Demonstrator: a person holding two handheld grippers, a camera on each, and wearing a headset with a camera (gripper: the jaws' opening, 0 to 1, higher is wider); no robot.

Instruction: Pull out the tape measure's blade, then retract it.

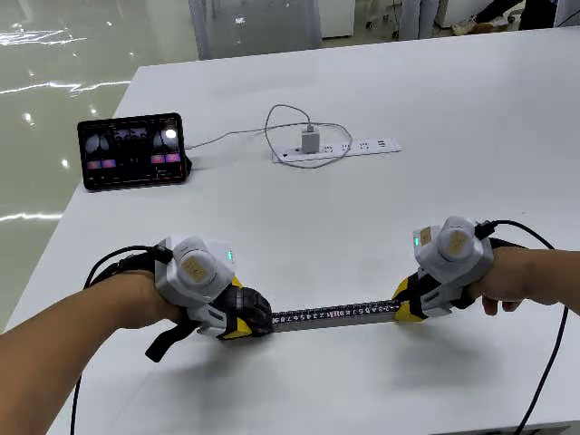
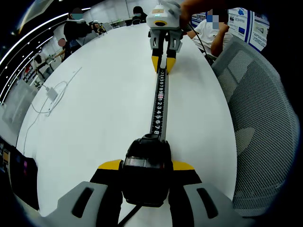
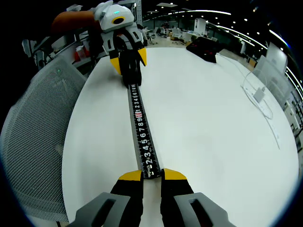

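Left tool, right tool, both closed

White table: tablet, power strip, tape measure.

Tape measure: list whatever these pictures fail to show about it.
- Sides of the case: in the left gripper view, covered by the left gripper clamped around it.
- End hook of the blade: in the right gripper view, hidden between the tips of the right gripper.
- Blade numerals: in the head view, too small to read.

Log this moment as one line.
left gripper: shut on tape measure case | right gripper: shut on blade end | blade: extended between grippers
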